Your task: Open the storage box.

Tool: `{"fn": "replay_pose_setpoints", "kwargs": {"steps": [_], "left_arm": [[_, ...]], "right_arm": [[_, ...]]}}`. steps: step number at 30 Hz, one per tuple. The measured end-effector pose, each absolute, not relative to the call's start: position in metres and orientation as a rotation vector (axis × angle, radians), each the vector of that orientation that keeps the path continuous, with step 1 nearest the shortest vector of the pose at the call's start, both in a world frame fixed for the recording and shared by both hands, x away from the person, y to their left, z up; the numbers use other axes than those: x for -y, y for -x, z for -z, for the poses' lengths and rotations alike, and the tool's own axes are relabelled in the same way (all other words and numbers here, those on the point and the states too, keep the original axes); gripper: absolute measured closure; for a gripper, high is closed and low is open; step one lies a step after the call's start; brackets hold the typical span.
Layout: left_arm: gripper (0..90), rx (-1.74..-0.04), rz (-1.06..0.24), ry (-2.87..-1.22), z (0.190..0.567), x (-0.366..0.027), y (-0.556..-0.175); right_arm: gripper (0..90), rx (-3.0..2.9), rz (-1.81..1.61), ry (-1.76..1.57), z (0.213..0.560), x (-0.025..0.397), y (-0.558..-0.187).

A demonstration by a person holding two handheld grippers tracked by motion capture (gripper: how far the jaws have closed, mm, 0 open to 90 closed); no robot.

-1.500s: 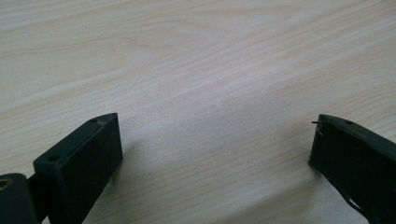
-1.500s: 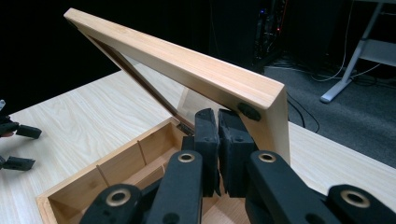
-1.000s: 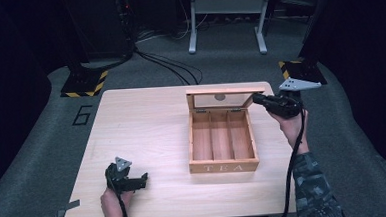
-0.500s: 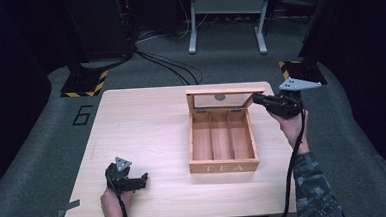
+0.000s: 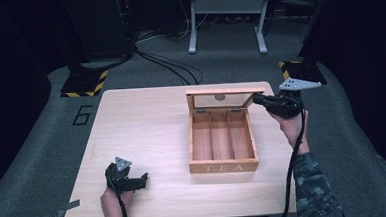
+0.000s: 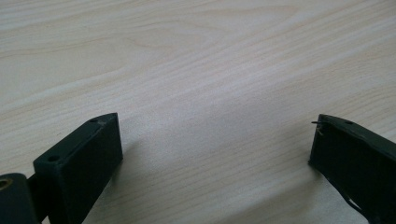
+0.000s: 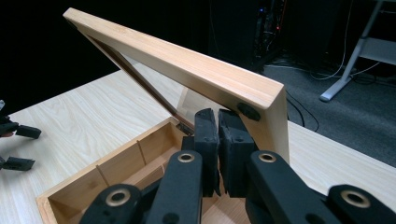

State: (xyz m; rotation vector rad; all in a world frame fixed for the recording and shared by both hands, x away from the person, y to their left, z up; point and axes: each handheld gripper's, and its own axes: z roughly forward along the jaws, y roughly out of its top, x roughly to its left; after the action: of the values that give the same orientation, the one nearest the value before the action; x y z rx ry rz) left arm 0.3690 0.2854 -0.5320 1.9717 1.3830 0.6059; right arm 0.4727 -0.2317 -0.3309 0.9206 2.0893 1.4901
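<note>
A wooden tea box with three empty compartments stands on the right half of the table, its glass-paned lid raised nearly upright at the back. My right gripper is at the lid's right end. In the right gripper view its jaws are shut with nothing between them, and its tips rest against the underside of the lid frame near the corner, above the box. My left gripper rests open near the table's front left, with bare wood between its jaws.
The light wooden table stands on grey carpet. Behind it are cables, a white stand's legs and black bases with yellow-black hazard tape. The left gripper shows far off in the right gripper view.
</note>
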Motion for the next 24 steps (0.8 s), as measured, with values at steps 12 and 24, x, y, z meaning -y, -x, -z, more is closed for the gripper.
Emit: {"fn": "replay_pose_setpoints", "kwargs": {"steps": [12, 24], "left_arm": [[2.1, -1.383, -0.607, -1.971, 0.532, -0.285, -0.369], [2.2, -1.384, -0.606, -1.971, 0.532, -0.285, -0.369]], "right_arm": [[86.4, -2.083, -1.504, -0.921, 0.335, 0.232, -0.468], [86.8, -2.077, -1.539, -0.915, 0.351, 0.233, -0.448]]}}
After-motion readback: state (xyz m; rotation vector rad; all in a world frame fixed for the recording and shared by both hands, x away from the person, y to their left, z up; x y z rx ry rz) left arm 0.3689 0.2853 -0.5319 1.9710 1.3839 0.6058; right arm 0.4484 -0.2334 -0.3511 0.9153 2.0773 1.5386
